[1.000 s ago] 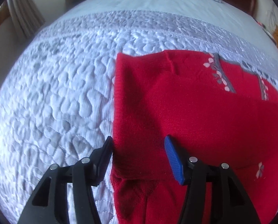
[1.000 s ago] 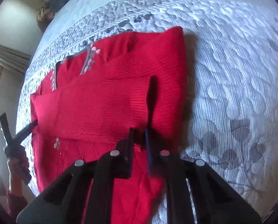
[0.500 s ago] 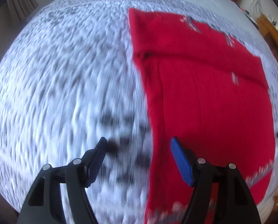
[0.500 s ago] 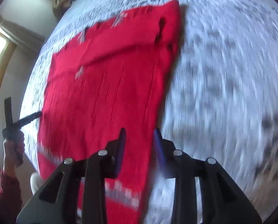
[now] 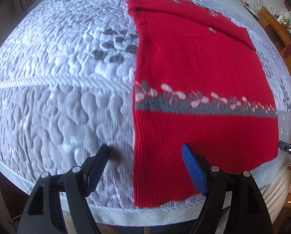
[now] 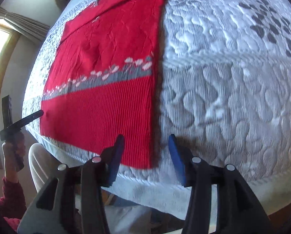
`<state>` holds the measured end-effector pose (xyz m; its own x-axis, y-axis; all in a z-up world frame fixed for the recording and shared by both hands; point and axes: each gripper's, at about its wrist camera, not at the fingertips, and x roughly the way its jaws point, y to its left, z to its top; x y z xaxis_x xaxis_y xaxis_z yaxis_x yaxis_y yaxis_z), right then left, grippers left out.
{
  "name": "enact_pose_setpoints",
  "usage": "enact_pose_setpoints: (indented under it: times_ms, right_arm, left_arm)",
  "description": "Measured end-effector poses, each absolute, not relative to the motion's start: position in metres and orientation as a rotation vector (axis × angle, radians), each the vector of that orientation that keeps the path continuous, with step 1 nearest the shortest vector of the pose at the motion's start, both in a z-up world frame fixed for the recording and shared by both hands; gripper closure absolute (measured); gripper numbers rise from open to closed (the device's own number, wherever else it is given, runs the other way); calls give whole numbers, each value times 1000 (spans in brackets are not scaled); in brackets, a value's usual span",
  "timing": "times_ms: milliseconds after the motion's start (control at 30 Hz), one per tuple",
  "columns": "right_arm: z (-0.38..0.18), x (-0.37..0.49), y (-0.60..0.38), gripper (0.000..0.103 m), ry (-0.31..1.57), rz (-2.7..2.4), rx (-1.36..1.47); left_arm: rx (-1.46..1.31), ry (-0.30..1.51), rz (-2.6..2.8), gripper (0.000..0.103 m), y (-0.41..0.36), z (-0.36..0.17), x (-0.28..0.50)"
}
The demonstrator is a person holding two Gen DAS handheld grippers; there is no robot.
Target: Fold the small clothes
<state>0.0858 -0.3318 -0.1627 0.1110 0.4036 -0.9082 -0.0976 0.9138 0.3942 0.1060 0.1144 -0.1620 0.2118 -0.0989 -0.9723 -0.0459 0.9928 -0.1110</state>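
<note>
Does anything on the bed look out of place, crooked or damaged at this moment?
Nothing stands out. The red sweater lies flat on the quilted bedspread, sleeves folded in across the top, side edges fairly straight, hem near the bed's edge. Only light creases show in the knit; no tear or stain is visible.

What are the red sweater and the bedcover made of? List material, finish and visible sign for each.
Red sweater: looks like knitted yarn, wool or acrylic, matte; its hem shows vertical ribbing and a woven-in grey floral band.
Bedcover: seems quilted woven fabric, padded, faint sheen; stitched lines raise puffy pebble shapes, with grey leaf prints.
</note>
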Motion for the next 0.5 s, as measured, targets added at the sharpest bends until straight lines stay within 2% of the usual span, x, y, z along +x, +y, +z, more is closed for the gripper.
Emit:
enact_pose_setpoints:
  times_ms: [200, 300, 400, 500]
  right_arm:
    - [-169, 80, -325, 54, 1413, 378, 252]
    - [-170, 78, -320, 56, 1417, 398, 260]
    - [-171, 79, -314, 60, 1421, 406, 273]
    - [-171, 79, -314, 66, 1420, 405, 265]
  left_arm:
    - [-110, 1364, -19, 26, 114, -166, 87]
    - [-106, 1367, -29, 29, 105, -167, 89]
    - [-73, 1368, -21, 38, 97, -168, 86]
    - [-94, 1362, -17, 53, 94, -168, 83]
